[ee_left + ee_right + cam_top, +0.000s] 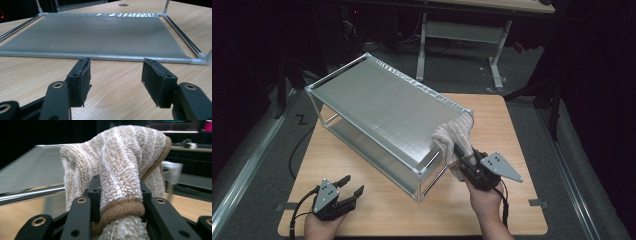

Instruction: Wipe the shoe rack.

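Now wiping top of rack (382,107) with towel (453,137) pinched in right tongs (466,161); left tongs (351,187) spread over desk (387,210). Next, probably sweeping across.

item, as i see it from the high view: light wooden table (377,210) bearing a silver metal-framed rack with grey mesh shelves (377,107), set at a slant across its middle. beige striped terry towel (454,137) draped on the rack's upper shelf at its near right corner, clamped in my right gripper (464,159). my left gripper (351,189) rests on the table at near left, before the rack, apart from it, jaws spread.
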{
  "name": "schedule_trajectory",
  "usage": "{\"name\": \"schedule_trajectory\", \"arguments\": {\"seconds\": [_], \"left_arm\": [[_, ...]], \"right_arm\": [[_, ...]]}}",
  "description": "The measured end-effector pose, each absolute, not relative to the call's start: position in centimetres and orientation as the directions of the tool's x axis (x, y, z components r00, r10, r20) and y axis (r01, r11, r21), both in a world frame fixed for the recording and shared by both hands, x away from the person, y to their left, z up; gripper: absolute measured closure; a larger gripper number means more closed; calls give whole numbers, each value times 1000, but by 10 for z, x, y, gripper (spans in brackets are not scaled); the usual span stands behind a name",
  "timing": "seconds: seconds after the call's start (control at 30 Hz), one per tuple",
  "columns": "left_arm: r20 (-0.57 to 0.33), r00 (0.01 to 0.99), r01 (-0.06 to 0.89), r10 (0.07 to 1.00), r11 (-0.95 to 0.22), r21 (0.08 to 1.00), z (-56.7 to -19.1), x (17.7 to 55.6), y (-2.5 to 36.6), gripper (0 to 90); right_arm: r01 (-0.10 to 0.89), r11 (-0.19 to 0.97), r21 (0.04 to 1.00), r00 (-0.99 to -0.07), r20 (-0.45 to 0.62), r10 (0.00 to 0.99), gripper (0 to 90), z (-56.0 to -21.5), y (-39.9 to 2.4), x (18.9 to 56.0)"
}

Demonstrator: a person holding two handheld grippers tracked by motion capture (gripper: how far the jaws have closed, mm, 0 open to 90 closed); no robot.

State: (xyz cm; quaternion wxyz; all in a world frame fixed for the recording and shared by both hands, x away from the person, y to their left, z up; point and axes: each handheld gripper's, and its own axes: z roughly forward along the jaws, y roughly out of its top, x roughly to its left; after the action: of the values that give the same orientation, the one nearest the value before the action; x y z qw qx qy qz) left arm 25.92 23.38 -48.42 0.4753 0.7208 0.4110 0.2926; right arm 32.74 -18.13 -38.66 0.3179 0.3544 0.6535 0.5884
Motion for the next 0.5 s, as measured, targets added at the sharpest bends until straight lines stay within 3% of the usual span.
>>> {"name": "schedule_trajectory", "arguments": {"seconds": [0.3,0.5], "left_arm": [[34,495,312,868,-214,926,-483,258,233,403],[32,496,312,867,-213,926,-484,259,232,403]], "right_arm": [[25,98,995,-637,-60,768,669,-391,-152,277],[23,110,994,-627,-71,776,669,-393,-152,281]]}}
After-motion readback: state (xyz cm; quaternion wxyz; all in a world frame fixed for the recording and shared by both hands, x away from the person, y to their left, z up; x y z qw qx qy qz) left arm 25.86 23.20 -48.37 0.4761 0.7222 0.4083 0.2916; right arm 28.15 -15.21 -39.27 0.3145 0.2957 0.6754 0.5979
